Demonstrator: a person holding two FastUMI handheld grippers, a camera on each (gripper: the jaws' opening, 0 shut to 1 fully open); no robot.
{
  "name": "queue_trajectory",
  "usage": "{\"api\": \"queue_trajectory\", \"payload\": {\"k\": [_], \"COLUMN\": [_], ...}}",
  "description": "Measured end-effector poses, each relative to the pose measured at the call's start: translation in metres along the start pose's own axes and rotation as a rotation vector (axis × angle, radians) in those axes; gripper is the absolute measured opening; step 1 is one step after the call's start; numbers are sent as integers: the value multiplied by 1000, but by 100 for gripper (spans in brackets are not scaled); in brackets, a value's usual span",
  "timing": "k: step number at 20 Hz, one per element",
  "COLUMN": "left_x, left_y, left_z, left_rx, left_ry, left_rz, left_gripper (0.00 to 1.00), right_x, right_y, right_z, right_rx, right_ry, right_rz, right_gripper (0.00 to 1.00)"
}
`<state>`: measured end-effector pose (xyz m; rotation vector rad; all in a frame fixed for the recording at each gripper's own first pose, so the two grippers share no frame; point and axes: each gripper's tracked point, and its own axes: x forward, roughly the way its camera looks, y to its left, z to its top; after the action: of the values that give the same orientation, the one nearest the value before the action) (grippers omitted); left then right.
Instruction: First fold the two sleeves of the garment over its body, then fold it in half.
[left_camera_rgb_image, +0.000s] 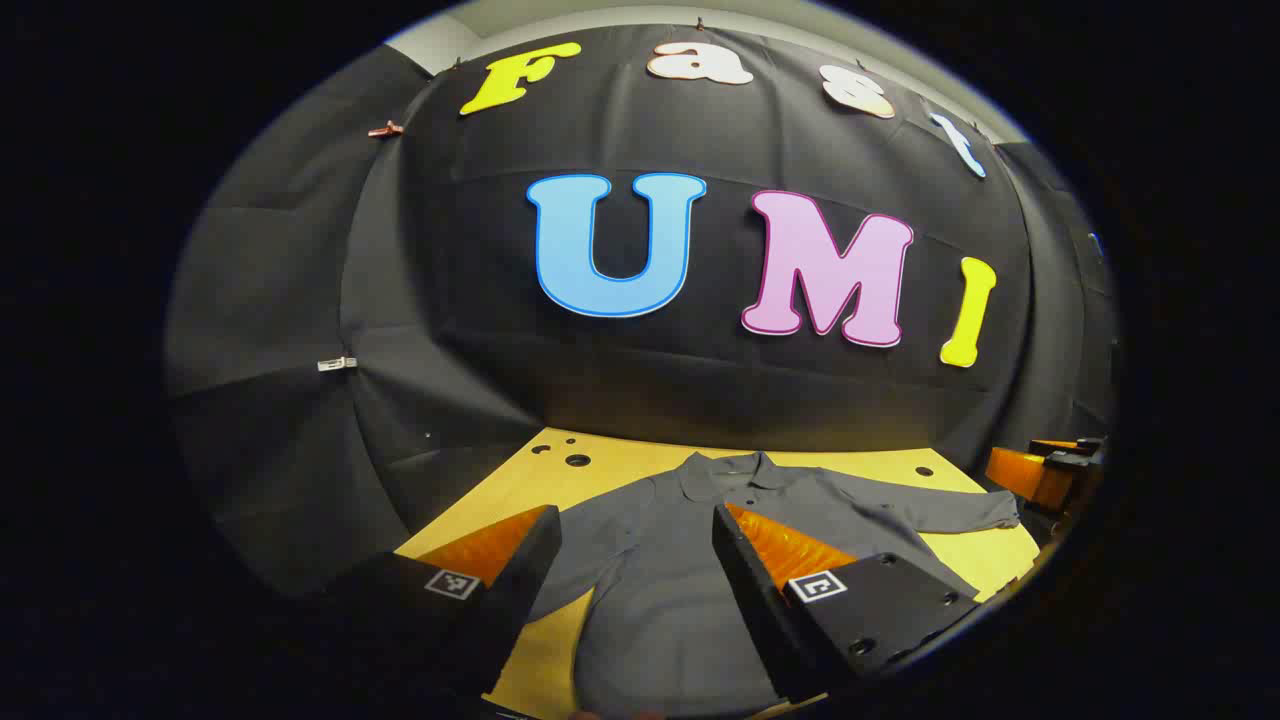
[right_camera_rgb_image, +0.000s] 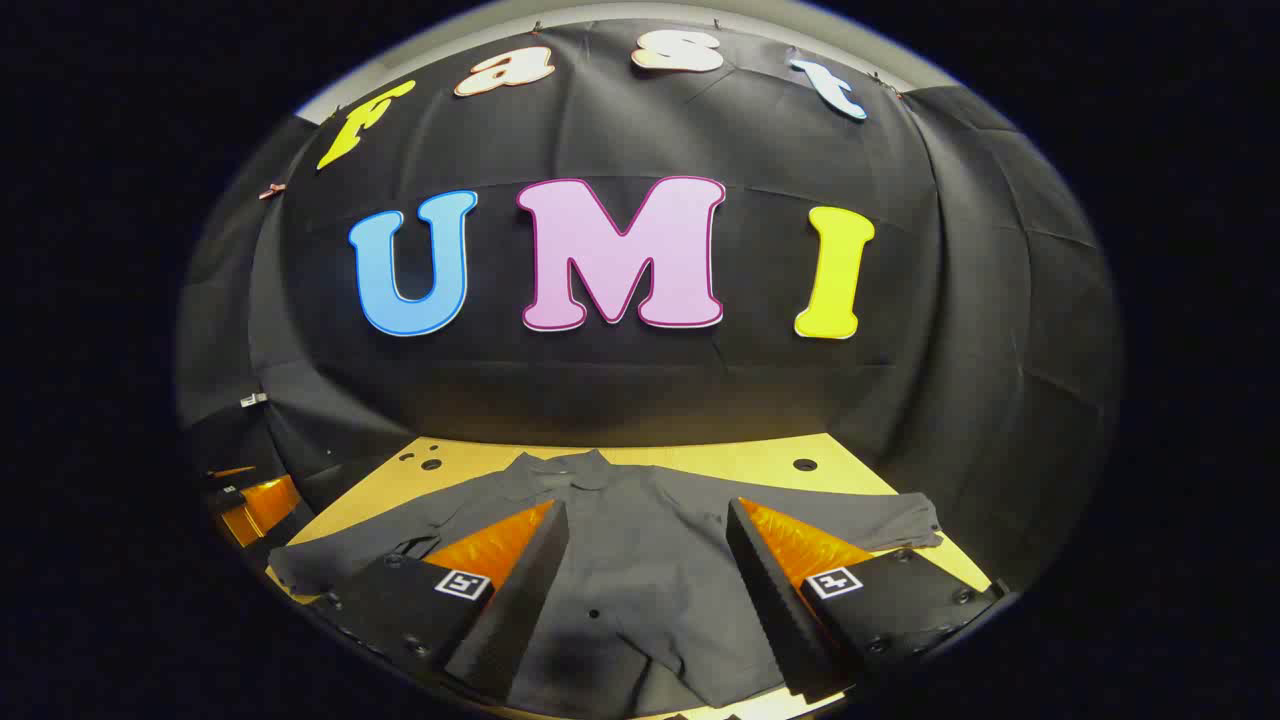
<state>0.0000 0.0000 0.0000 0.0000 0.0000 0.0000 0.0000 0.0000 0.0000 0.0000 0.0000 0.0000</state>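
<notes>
Garment (left_camera_rgb_image: 660, 560) spread flat, both grippers hovering above, fingers apart

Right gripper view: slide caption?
Open right gripper hovers above a grey shirt spread flat, sleeves unfolded, on the wooden table.

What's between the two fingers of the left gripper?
Just the grey shirt, lying flat on the table below the open left gripper, in the left gripper view.
</notes>
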Motion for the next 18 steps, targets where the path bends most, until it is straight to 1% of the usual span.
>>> {"api": "queue_trajectory", "payload": {"k": [1, 11, 14, 18], "left_x": [0, 10, 12, 14], "left_y": [-2, -12, -17, -26], "left_z": [0, -1, -3, -3], "left_rx": [4, 29, 50, 60], "left_ry": [2, 11, 12, 15], "left_rz": [-3, 1, -5, -11], "left_gripper": [96, 96, 96, 96], "right_x": [1, 18, 22, 30], "right_y": [-1, -22, -29, -48], "right_z": [-1, -2, -2, -5], "right_rx": [1, 9, 19, 20], "right_ry": [0, 7, 14, 25], "right_rz": [0, -14, -16, -47], "right_gripper": [98, 98, 98, 98]}}
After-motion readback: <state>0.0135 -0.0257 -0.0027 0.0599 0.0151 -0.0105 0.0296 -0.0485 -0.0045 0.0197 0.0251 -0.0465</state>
